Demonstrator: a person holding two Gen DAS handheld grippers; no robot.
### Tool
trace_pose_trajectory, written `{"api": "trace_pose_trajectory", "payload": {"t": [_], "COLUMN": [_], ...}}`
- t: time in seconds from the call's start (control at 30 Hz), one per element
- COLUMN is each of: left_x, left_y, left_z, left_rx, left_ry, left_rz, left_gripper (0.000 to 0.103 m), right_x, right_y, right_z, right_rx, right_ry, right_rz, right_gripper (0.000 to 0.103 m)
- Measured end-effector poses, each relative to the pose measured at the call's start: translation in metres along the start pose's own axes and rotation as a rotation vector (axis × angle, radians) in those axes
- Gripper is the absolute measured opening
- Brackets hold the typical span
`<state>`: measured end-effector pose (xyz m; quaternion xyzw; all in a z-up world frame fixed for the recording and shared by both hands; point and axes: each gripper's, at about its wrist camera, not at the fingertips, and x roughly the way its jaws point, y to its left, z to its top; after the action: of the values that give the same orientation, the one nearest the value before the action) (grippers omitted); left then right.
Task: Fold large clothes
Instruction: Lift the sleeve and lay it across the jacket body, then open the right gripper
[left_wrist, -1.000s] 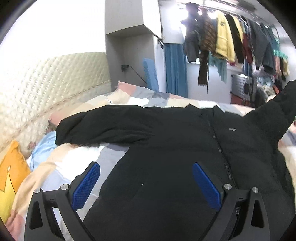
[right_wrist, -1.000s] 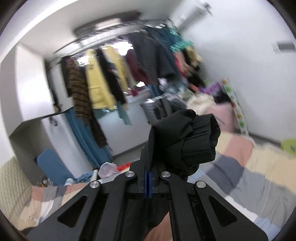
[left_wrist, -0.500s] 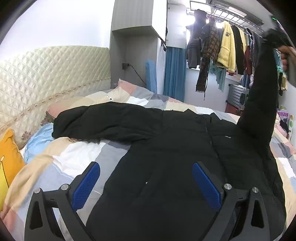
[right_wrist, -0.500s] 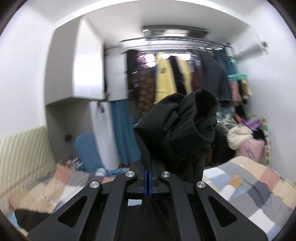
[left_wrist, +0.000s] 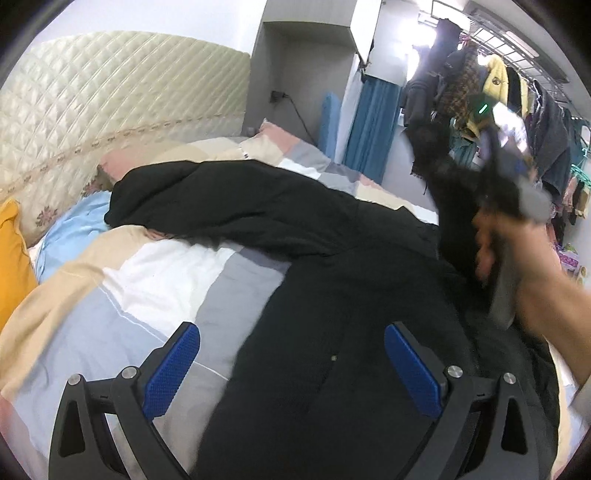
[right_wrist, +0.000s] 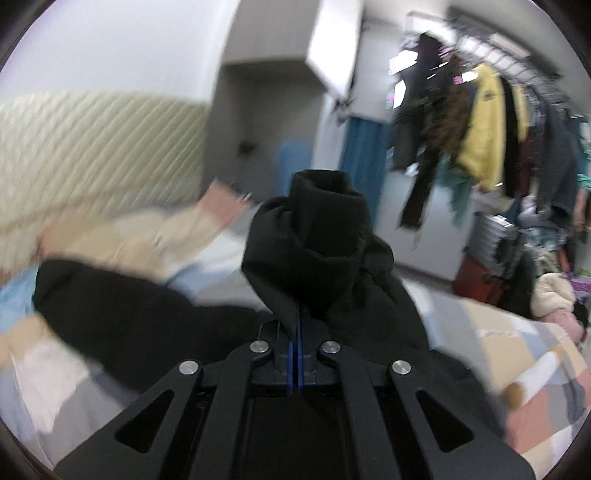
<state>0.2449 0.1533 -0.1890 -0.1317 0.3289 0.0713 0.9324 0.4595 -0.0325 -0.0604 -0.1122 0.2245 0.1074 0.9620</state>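
A large black padded jacket (left_wrist: 332, 295) lies spread on the bed, its left sleeve (left_wrist: 207, 199) stretched toward the headboard. My left gripper (left_wrist: 291, 362) is open and empty, hovering over the jacket's lower body. My right gripper (right_wrist: 296, 347) is shut on the cuff of the jacket's right sleeve (right_wrist: 317, 240) and holds it raised over the jacket. In the left wrist view the right gripper (left_wrist: 517, 192) and the hand holding it show blurred at the right, with the sleeve (left_wrist: 450, 206) hanging from it.
The bed has a patchwork pastel quilt (left_wrist: 147, 280), a quilted cream headboard (left_wrist: 110, 110) and an orange pillow (left_wrist: 11, 251) at the left. A rack of hanging clothes (right_wrist: 480, 129) fills the far right. A grey cabinet (left_wrist: 306, 74) stands behind the bed.
My right gripper has swung the held sleeve from high at the right down and leftward over the jacket body. The left gripper has stayed open over the jacket, shifting slightly.
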Motion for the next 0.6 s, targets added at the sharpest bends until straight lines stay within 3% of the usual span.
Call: {"api": "trace_pose_trajectory", "payload": {"t": [0.23, 0.37, 0.53, 0.6], "left_x": [0.01, 0.015, 0.019, 0.018], "left_y": [0.005, 0.003, -0.005, -0.008], "left_z": [-0.003, -0.004, -0.006, -0.007], "left_rx": [0.012, 0.04, 0.082, 0.093], "left_ry": [0.025, 0.038, 0.043, 0.044], "left_rz": [-0.013, -0.011, -0.007, -0.011], "left_gripper": [0.102, 0.102, 0.102, 0.102], "right_x": [0.06, 0.082, 0.078, 0.076], "right_y": [0.048, 0.055, 0.045, 0.04], "right_z": [-0.076, -0.107, -0.104, -0.103], "right_rx": [-0.039, -0.056, -0.023, 0.016], "right_ry": [0.202, 0.305, 0.311, 0.329], "right_rz": [0.083, 0.099, 0.11, 0.138], "right_gripper": [0.001, 0.002, 0.003, 0.009]}}
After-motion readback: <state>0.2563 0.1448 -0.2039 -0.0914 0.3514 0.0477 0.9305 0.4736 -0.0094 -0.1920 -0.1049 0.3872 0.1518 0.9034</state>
